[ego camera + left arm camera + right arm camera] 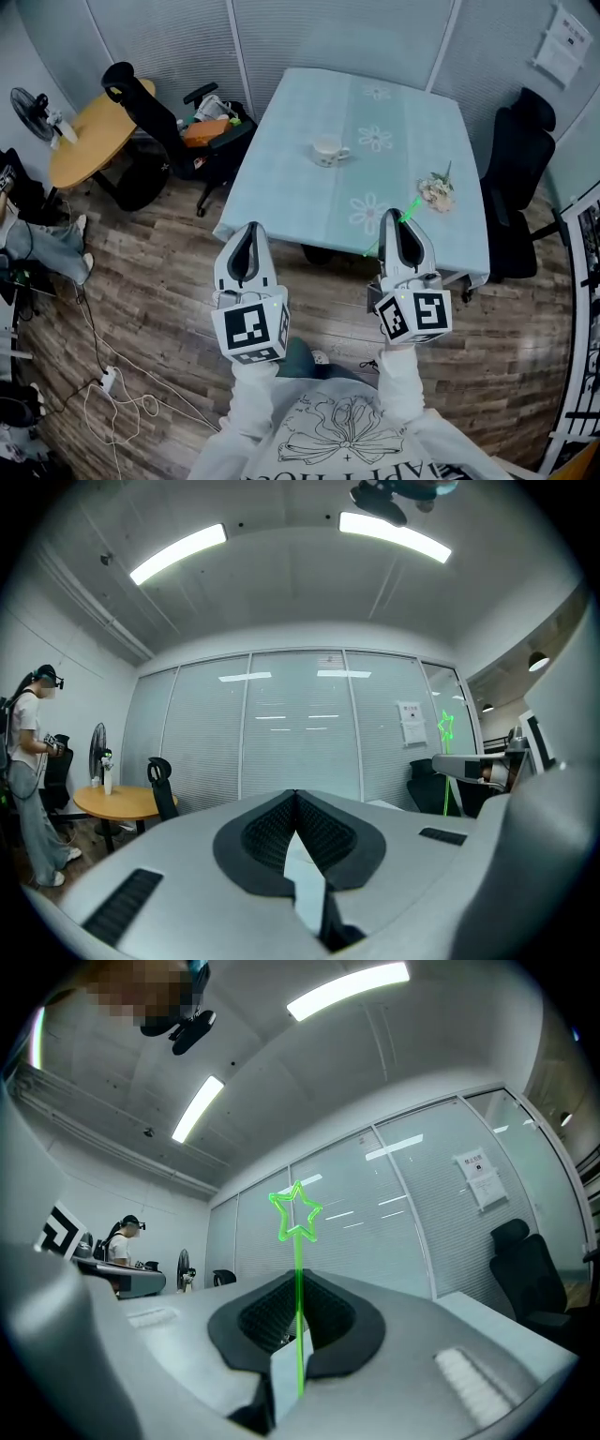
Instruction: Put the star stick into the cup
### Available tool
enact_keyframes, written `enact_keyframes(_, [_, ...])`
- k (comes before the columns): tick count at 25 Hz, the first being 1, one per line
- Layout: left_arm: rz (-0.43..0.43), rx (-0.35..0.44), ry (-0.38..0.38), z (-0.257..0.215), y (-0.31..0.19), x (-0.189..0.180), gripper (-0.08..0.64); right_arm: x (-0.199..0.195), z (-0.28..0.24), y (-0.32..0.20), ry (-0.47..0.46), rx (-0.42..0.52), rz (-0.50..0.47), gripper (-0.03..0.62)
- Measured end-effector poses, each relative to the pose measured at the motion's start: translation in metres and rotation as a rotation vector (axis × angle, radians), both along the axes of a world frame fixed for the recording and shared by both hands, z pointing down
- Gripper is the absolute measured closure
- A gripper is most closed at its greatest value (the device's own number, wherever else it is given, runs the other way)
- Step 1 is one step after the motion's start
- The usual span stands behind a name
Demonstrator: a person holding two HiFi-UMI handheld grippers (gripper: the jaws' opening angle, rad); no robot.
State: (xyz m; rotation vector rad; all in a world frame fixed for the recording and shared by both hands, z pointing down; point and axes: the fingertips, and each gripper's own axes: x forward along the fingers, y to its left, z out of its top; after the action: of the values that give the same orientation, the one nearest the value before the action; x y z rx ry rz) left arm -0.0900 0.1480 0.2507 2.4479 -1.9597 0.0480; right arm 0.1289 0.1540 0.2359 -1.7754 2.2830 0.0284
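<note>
Star stick (299,1260) clamped in right tongs (298,1283), shaft partly hidden.

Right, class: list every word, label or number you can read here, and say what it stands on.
"APT": part of a print on the person's shirt, cut off at the picture's edge.
Paper notice on the wall: too small to read.
Cubes on the left gripper and right gripper: square markers, no letters.
Star stick and cup: no text seen.
</note>
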Motion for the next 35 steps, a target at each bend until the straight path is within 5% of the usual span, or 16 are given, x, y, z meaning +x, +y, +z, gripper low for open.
enact_keyframes(9, [-0.022,-0.021,0.003,0.016,-0.059,-0.004,0.554,-0.002,0.013,-0.058,-0.001,-0.014,-0.015,0.572])
enact_keyframes(35, [0.112,-0.022,0.005,0.012,-0.333,0.018,0.554,0.008,0.002,-0.306,0.009,0.009,0.088,0.572])
